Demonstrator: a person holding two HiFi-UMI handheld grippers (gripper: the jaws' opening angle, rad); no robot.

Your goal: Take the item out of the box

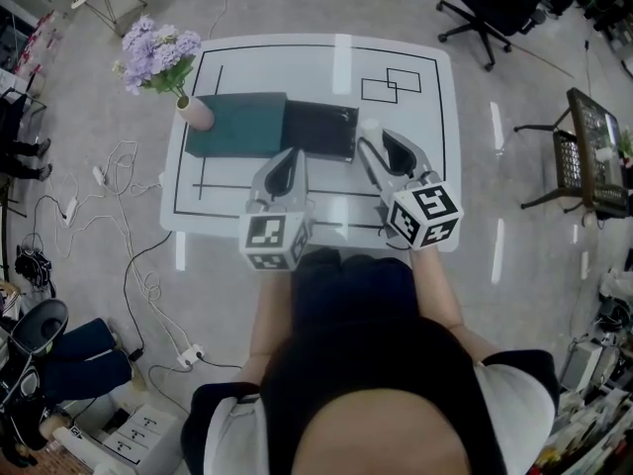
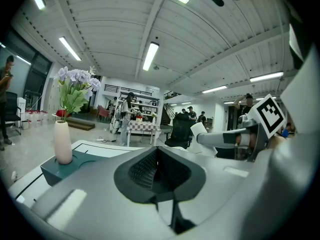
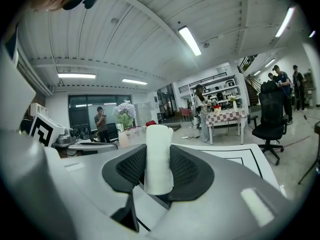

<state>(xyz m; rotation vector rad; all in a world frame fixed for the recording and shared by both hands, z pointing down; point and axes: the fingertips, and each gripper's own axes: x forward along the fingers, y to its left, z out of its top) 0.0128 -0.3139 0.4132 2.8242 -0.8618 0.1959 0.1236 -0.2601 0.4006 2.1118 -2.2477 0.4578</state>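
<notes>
White roll (image 3: 158, 156) being clamped in the right gripper (image 1: 384, 146)
It is being held at the black box's (image 1: 318, 130) 3 o'clock; the left gripper (image 2: 157, 170) is being held closed, empty.

Grey polished floor (image 1: 534, 275); black office chair (image 1: 490, 8); checkered table (image 3: 227, 116); strip lights (image 2: 150, 56) on ribbed white ceiling (image 2: 225, 34).

Head view: white roll (image 1: 371, 125) mostly hidden by right claw (image 1: 380, 140) — box (image 1: 318, 130) interior too dark to ID.
</notes>
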